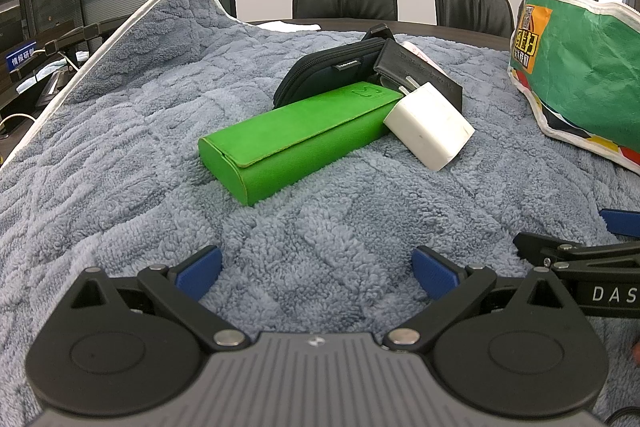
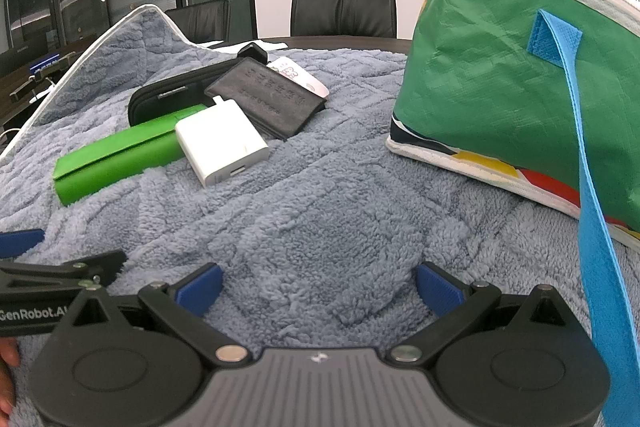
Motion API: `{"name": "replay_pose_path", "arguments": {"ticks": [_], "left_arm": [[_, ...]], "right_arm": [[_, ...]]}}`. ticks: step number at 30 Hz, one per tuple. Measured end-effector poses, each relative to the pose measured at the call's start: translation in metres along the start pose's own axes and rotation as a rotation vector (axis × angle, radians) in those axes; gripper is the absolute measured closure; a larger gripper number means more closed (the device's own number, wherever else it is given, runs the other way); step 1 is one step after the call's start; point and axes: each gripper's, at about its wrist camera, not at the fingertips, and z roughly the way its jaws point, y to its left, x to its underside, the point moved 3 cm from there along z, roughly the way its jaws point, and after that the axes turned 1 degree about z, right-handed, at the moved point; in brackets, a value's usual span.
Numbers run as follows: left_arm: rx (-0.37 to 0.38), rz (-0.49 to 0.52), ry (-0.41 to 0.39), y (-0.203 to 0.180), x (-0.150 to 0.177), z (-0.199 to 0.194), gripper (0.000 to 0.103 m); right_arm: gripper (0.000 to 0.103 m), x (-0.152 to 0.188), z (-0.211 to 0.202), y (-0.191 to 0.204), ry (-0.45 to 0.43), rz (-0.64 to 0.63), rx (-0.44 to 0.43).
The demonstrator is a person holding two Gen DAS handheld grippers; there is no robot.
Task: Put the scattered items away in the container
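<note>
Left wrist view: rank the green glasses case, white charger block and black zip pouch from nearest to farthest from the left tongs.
1. Green felt glasses case, ahead, centre-left.
2. White square charger block, ahead-right, leaning on the case's far end.
3. Black zip pouch, behind both, farthest.

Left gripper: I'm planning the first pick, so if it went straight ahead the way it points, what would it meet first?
Probably the green case, lying nearest ahead of the open left gripper on the grey towel. The white charger sits slightly right; depth is uncertain.
</note>
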Motion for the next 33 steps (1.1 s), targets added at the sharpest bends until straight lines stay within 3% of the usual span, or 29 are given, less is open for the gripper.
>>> {"name": "replay_pose_path", "arguments": {"ticks": [18,21,24,26,27,30,32,33], "left_arm": [[-0.002,0.007,0.002,-0.001,0.0,0.0,0.0],[0.026,-0.008,0.004,0.003,-0.002,0.0,0.0],[0.128,-0.059,-0.018,0.021,-0.005,-0.007,0.0],[0.185,-0.115,-0.035,0.034,-0.01,-0.011,0.0],[0.202,-0.133,-0.035,0.042,-0.014,-0.013,0.0],[0.167,-0.084,-0.058,0.055,-0.022,-0.02,0.0],[0.11,-0.023,-0.077,0.06,-0.025,-0.023,0.0],[0.098,-0.001,-0.084,0.062,-0.025,-0.024,0.0]], "right_arm": [[0.0,-0.001,0.0,0.001,0.001,-0.006,-0.006],[0.001,-0.01,0.0,0.005,0.015,-0.097,-0.05],[0.001,-0.032,-0.001,0.01,-0.028,-0.164,-0.17],[0.006,-0.05,0.006,0.017,-0.077,-0.189,-0.306],[0.008,-0.056,0.013,0.022,-0.073,-0.208,-0.318],[0.019,-0.067,0.041,0.039,-0.045,-0.314,-0.286],[0.044,-0.07,0.061,0.048,-0.002,-0.361,-0.274],[0.045,-0.069,0.067,0.049,0.02,-0.354,-0.27]]}}
